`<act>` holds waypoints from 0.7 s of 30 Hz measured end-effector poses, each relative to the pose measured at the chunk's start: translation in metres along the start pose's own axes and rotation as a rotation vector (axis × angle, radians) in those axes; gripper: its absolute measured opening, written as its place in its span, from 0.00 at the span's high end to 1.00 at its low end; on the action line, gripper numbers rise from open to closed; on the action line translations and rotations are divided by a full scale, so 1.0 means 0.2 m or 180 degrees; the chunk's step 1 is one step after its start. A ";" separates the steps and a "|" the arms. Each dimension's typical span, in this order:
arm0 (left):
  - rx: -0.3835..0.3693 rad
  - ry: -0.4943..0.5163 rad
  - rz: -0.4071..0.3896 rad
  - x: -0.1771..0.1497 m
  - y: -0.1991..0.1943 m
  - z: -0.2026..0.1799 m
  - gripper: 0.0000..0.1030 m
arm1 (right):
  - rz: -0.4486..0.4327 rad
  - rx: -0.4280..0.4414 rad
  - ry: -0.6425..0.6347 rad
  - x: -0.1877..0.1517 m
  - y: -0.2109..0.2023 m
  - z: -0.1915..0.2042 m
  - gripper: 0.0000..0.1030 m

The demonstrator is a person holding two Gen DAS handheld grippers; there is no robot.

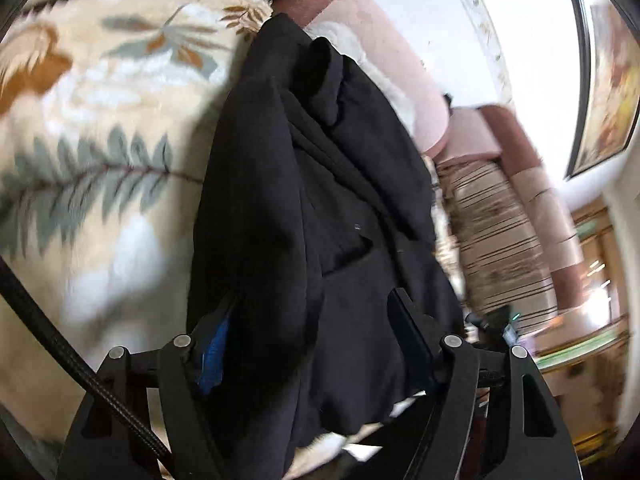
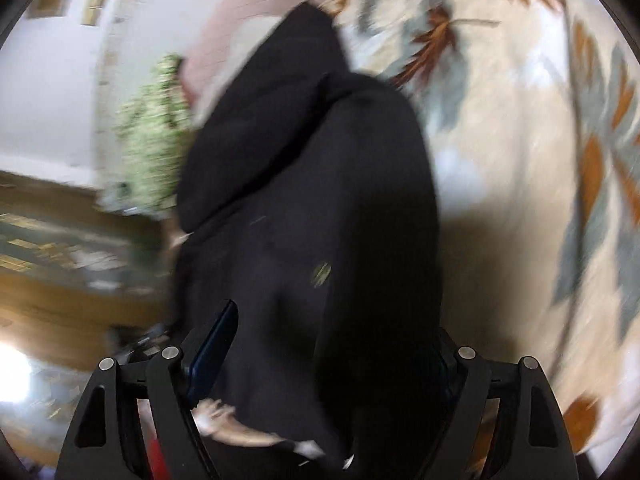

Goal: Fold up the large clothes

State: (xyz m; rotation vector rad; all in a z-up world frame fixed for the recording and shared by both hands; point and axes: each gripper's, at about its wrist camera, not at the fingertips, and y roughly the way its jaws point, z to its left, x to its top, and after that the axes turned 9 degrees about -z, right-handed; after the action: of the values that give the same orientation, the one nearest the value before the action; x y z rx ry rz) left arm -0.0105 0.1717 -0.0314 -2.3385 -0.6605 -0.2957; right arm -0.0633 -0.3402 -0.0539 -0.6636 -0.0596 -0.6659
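Observation:
A large black garment (image 1: 312,184) hangs bunched in front of the left wrist camera, above a cream bedspread with a leaf print (image 1: 100,120). My left gripper (image 1: 312,320) has the cloth between its fingers and holds it up. In the right wrist view the same black garment (image 2: 320,200) fills the middle, and my right gripper (image 2: 336,344) holds another part of it. The cloth hides most of both grippers' fingertips. Both views are motion-blurred.
A pink headboard (image 1: 384,40) runs along the bed's far side, with a striped pillow (image 1: 500,240) and a framed picture (image 1: 608,80) on the wall. A green-patterned cloth (image 2: 152,132) and wooden floor (image 2: 60,300) show at the left of the right wrist view.

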 end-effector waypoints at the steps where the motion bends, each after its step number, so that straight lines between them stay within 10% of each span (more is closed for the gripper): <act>1: -0.0036 -0.0062 -0.0003 -0.01 -0.01 0.02 0.31 | -0.0002 0.0055 -0.0018 -0.03 -0.01 0.00 0.17; 8: 0.0093 -0.0531 -0.0030 -0.07 0.05 0.19 0.26 | 0.0099 -0.0307 -0.0224 -0.23 0.03 -0.07 0.17; 17: 0.0380 0.0245 -0.0079 -0.21 0.09 -0.02 0.17 | -0.0031 -0.0038 -0.0329 -0.36 0.11 -0.01 0.32; 21: 0.0499 0.0115 -0.0123 -0.21 0.12 -0.04 0.08 | -0.0141 0.0186 0.0073 -0.31 0.13 -0.08 0.33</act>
State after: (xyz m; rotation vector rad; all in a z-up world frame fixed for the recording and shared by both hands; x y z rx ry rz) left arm -0.0325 0.1354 -0.0546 -2.1685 -0.6870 -0.2921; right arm -0.0996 -0.3002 -0.0975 -0.5996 -0.0726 -0.7119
